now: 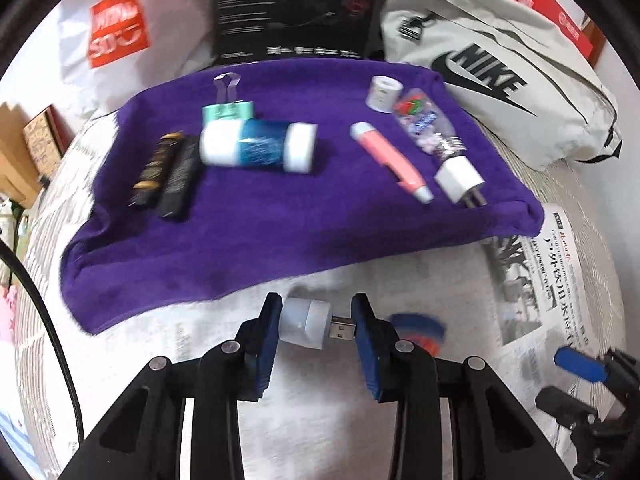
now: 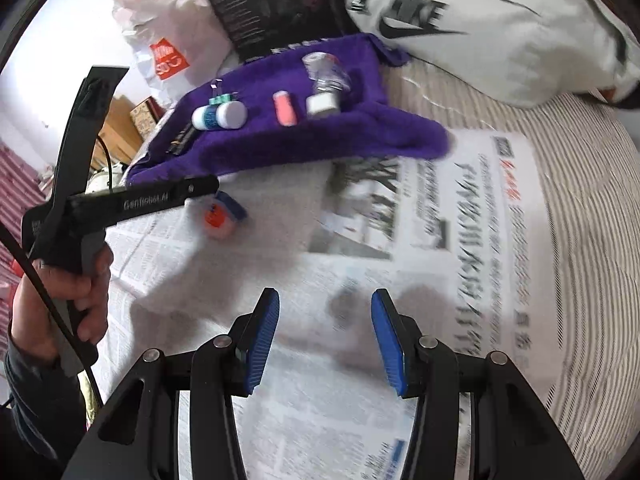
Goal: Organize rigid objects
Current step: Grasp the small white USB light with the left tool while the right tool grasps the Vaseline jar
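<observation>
My left gripper (image 1: 316, 320) is shut on a small white USB plug adapter (image 1: 306, 323), held above the newspaper just in front of the purple towel (image 1: 280, 224). On the towel lie two dark bars (image 1: 166, 174), a blue and white bottle (image 1: 258, 146), a green binder clip (image 1: 228, 106), a pink pen-like tool (image 1: 390, 160), a white charger (image 1: 460, 178), a clear printed bottle (image 1: 424, 120) and a white tape roll (image 1: 383, 92). My right gripper (image 2: 325, 336) is open and empty over the newspaper (image 2: 460, 220). A blue and orange round object (image 2: 222, 214) lies near the towel edge.
A white Nike bag (image 1: 500, 72) lies at the back right. A black box (image 1: 292, 8) stands behind the towel. A white plastic bag with a red logo (image 1: 116, 28) is at the back left. Cardboard boxes (image 1: 20, 152) sit at the left.
</observation>
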A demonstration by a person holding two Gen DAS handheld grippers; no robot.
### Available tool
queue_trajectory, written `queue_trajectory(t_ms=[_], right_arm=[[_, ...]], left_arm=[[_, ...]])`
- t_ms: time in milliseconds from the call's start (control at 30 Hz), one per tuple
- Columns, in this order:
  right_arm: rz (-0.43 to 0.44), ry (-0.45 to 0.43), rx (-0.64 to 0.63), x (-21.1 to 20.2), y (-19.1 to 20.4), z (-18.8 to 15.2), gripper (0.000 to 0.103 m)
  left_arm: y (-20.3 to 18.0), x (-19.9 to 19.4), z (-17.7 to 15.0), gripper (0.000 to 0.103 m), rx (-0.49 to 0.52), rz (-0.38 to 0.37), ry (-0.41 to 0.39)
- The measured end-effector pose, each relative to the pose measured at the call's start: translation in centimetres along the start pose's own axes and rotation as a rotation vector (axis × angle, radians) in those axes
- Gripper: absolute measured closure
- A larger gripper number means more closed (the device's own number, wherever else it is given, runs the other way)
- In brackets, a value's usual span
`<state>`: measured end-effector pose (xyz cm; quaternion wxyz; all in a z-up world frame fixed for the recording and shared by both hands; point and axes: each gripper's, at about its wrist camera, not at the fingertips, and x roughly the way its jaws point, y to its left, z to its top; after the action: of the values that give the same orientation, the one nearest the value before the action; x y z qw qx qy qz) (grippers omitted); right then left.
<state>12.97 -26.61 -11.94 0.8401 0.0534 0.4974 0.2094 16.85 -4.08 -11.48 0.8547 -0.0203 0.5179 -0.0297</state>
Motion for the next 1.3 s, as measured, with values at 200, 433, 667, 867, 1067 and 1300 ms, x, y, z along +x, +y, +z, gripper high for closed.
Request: queue_trajectory(t_ms=[200,433,667,867,1067,1300], right_arm=[[0.06,-0.002,-0.12,2.0,3.6,1.8,0.055],[0.04,0.029,-0.306,5.6,6.9,3.1,0.055],[-0.017,0.01,-0.431,7.9,8.6,4.1,0.055],[0.001,-0.002,-0.413,8.4,8.8,5.0,0.066],[-0.014,0.004,-0.298,6.1,6.7,4.9,0.066],[-0.037,0.026,-0.238,5.0,5.3,3.7,0.066]], left_arm=[[3.0,-0.6,-1.8,0.069,-0.042,-0.011,0.009],[5.0,-0.6,-3.0,0.069,-0.091,-0.063,0.017],[5.5,-0.5,-3.3,0.069,-0.101,-0.105,0.021],[5.7,-0.5,-3.2,0.069,-0.098,-0.119,0.021],[5.6,-0.7,-3.3,0.069,-0.091,-0.144,0.006],[4.9,-1.9,-3.0,0.069,-0.063,-0.169,-0.014]])
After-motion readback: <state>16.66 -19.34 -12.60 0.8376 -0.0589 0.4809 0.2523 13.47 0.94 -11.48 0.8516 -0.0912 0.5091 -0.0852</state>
